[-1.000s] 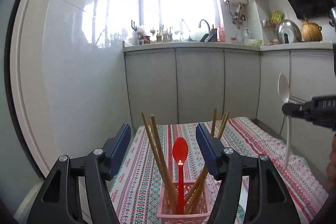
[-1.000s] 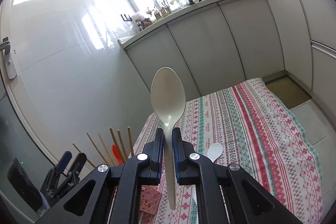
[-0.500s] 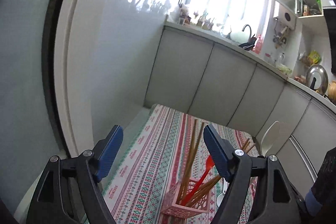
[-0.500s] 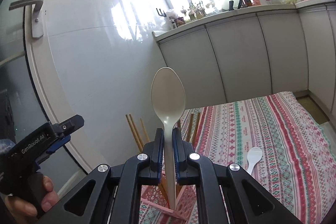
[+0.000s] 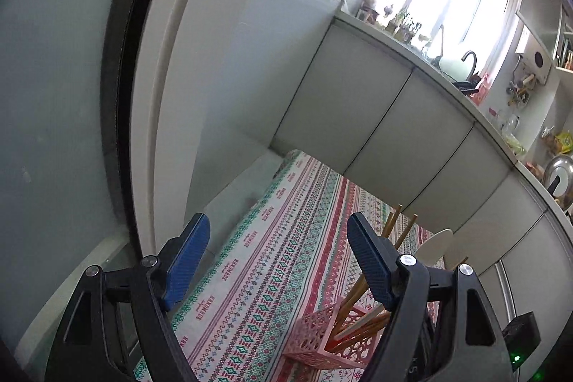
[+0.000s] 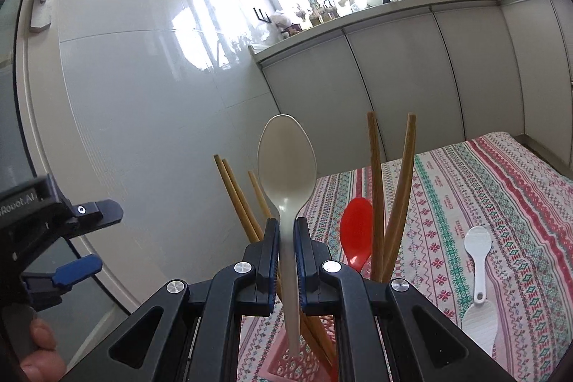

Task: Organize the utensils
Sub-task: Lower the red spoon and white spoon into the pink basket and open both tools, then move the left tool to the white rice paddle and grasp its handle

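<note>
So the beige spoon (image 6: 286,167) is pinched by its handle in the right tongs (image 6: 286,260), bowl up, long axis pretty much vertical. The handle tip is seen hanging right over the pink basket (image 6: 286,360), which sits on the patterned tablecloth (image 6: 501,203) just below and slightly ahead. Chopsticks (image 6: 374,188) and a red spoon (image 6: 355,235) are already stood in it. The left tongs (image 5: 275,256) are held spread wide with nothing between them, off to the basket's left, so the right hand is clearly the nearer one. A mostly straight-down drop is probably all that's needed. Two white spoons (image 6: 478,274) are left lying on the cloth to the right.
</note>
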Motion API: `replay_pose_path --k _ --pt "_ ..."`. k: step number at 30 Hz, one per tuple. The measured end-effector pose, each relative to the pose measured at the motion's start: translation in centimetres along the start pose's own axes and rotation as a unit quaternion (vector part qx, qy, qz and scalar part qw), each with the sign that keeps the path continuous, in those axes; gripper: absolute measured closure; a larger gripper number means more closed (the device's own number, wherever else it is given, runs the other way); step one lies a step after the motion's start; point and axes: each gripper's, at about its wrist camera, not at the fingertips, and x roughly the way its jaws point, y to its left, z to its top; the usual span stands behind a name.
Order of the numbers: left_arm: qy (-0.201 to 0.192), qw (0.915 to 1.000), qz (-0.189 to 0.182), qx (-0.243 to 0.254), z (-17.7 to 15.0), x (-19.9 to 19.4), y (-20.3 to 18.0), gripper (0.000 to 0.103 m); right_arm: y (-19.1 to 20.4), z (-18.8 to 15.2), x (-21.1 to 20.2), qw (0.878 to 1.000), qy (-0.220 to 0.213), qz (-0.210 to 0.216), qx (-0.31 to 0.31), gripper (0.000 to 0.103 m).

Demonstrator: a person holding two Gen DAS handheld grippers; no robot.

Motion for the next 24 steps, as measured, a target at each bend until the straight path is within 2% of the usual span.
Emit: replay_pose_path --k 2,5,6,9,13,19,22,24 --pt "0.000 1.0000 -0.002 0.001 0.1 0.2 -0.1 0.022 0.1 -1.0 0.3 1.000 -0.001 -0.012 -0.004 0.093" --pt "0.004 0.9999 -0.002 0.009 0.0 0.4 -0.4 0.022 0.2 -2.0 0.5 0.999 0.018 -0.032 -0.015 0.084" --pt "0.004 0.9999 -0.002 0.012 -0.1 0.4 -0.5 0.022 0.2 -2.0 0.5 0.999 0.030 -0.030 -0.019 0.078" --pt "0.002 0.9999 -0.003 0.016 -0.2 0.3 -0.9 0.022 -0.4 -1.3 -0.7 0.999 0.034 -0.016 -0.003 0.049" --pt "0.002 0.9997 -0.010 0.022 -0.4 -0.1 -1.2 0.022 -2.0 1.0 -3.7 0.999 0.019 -0.002 0.033 0.049" --pt "0.001 0.9990 -0.019 0.040 -0.9 -0.8 -2.5 0.022 -6.0 5.7 -8.6 0.997 -0.018 -0.017 0.068 0.049" --pt "-0.002 0.9982 -0.025 0.055 -1.2 -1.2 -3.4 0.022 -8.4 7.1 -10.0 0.995 -0.023 -0.035 0.089 0.049" --pt "-0.001 0.9976 -0.022 0.065 -1.5 -1.3 -4.1 0.022 -9.4 7.5 -10.2 0.995 -0.009 -0.039 0.096 0.047"
